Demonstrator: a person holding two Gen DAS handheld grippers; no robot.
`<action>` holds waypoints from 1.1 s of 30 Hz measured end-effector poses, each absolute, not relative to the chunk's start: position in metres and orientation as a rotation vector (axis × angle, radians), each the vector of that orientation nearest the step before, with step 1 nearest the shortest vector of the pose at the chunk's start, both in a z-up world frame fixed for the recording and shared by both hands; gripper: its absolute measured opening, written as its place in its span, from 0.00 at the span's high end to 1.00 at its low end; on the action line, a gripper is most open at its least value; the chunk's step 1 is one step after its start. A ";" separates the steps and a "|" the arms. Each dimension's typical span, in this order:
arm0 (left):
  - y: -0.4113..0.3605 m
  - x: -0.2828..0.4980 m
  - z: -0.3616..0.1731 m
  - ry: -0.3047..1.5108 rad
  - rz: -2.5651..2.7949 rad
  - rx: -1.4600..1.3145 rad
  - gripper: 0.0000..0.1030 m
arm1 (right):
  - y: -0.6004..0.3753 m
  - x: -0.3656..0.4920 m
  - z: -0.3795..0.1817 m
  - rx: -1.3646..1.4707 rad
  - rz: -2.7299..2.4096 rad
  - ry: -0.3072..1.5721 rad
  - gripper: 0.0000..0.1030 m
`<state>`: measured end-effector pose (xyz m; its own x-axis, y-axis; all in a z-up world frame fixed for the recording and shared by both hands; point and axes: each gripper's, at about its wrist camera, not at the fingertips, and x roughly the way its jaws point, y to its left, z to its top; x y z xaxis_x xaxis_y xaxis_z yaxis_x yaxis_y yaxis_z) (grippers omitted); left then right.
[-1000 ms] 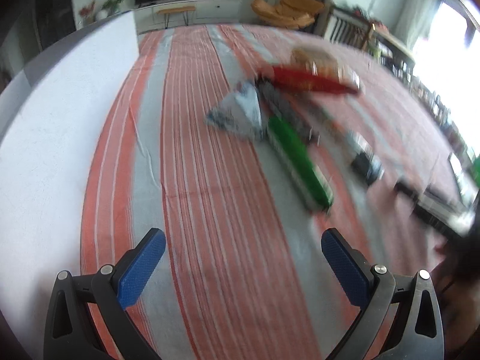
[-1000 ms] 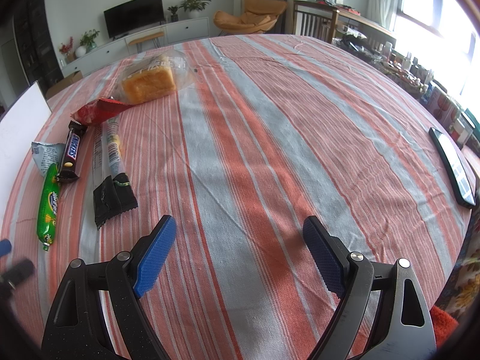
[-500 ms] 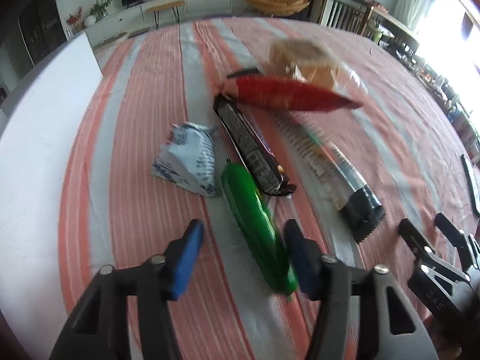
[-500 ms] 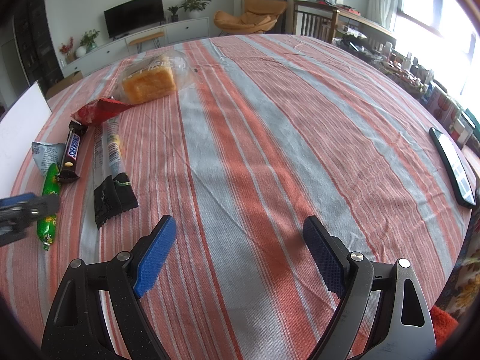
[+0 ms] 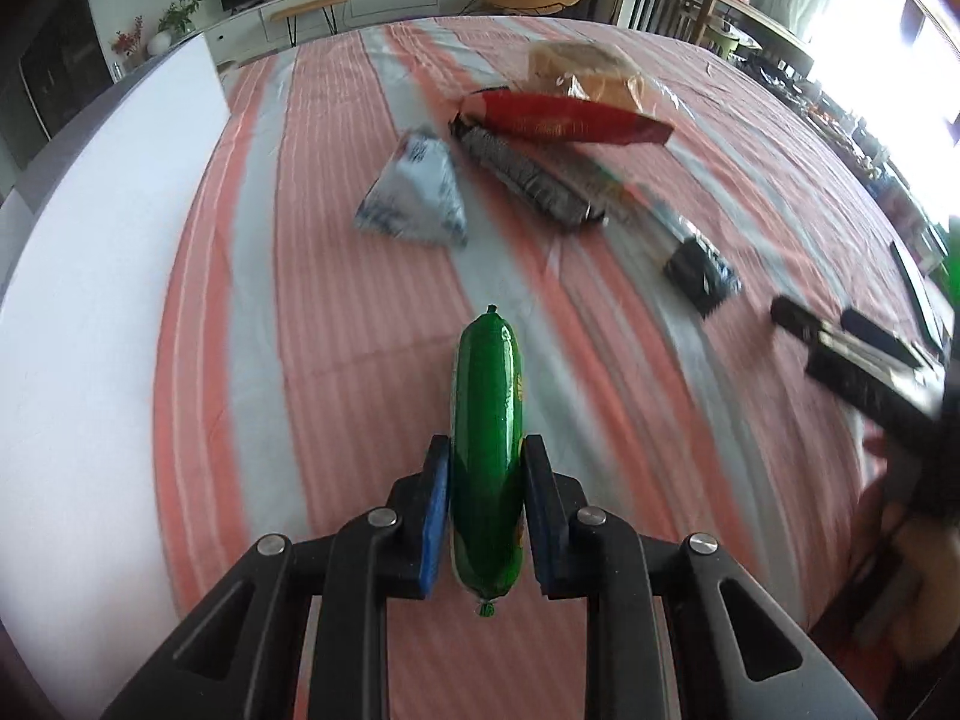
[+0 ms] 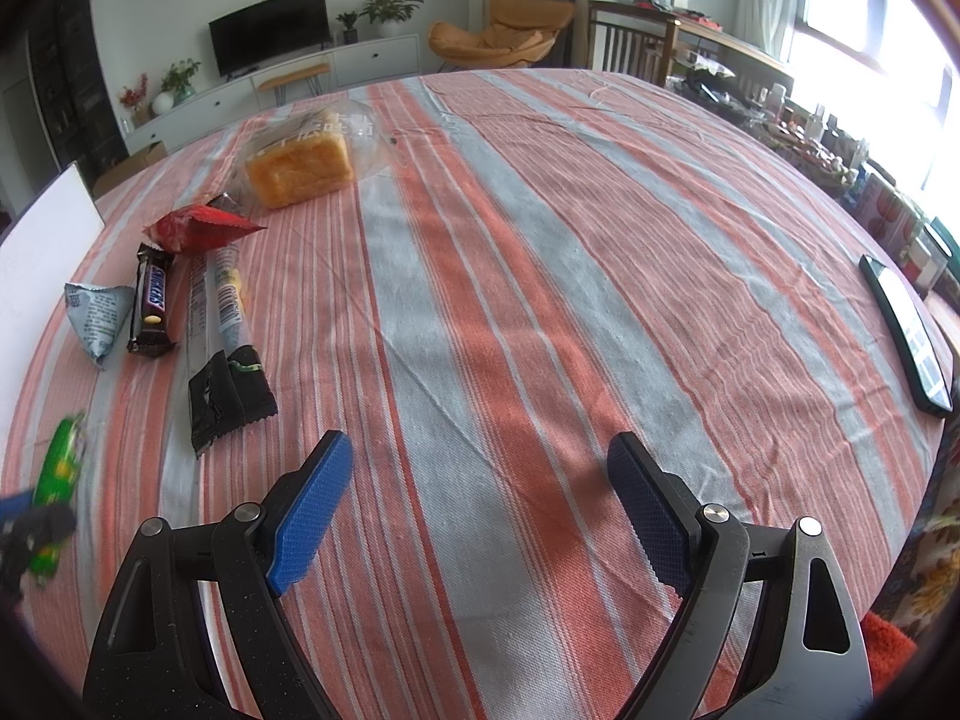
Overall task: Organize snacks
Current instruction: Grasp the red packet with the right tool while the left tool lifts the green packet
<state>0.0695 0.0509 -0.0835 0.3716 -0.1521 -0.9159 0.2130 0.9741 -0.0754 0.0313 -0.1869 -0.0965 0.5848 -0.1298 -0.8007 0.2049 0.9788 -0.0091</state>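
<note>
- Left wrist view: your left gripper (image 5: 486, 498) is closed on the green sausage stick (image 5: 487, 438), the blue pads pressing its two long sides near the rear end, so most of its length points toward 12 o'clock along the fingers. I judge that grip suits carrying it lengthwise to wherever you are sorting it.
- The stick is glossy, smooth and plump, with a crimped tip at each end; it looks firm enough not to sag, though slick film could slip.
- The other snacks lie grouped on the striped tablecloth (image 5: 336, 324) at 12 to 2 o'clock: a blue-white triangular packet (image 5: 414, 198), a dark chocolate bar (image 5: 528, 180), a red snack bag (image 5: 564, 120) and bagged bread (image 5: 594, 75). Blur hides their detail.
- A white board (image 5: 90, 312) fills the 9 o'clock side.
- Right wrist view: your right gripper (image 6: 480, 501) hangs wide open over bare cloth, holding nothing, apparently waiting its turn.
- The sausage stick (image 6: 57, 474) appears blurred at 8 o'clock, clamped in the left gripper (image 6: 27, 531).
- The Snickers bar (image 6: 154, 300), a long clear-wrapped stick with a black end (image 6: 225, 348) and the red bag (image 6: 198, 228) lie side by side at 10 o'clock; a phone (image 6: 906, 333) rests at 3 o'clock.
</note>
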 end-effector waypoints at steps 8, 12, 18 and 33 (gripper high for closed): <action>0.055 0.067 -0.085 1.127 -0.228 0.072 0.78 | -0.186 0.031 -0.096 0.086 -0.194 0.927 0.13; 0.055 0.069 -0.085 1.108 -0.235 0.081 0.77 | -0.190 0.030 -0.092 0.140 -0.142 0.928 0.13; 0.053 0.082 -0.087 1.085 -0.236 0.069 0.71 | -0.163 0.062 -0.061 0.109 0.070 0.926 0.14; 0.065 0.084 -0.086 1.082 -0.260 -0.012 0.78 | -0.038 0.214 -0.064 -0.382 0.331 1.146 0.39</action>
<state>0.0845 0.0651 -0.0858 0.4425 -0.2150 -0.8706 0.2037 0.9695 -0.1359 0.2140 -0.0379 -0.0644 0.3772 0.0594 -0.9242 -0.4431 0.8879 -0.1238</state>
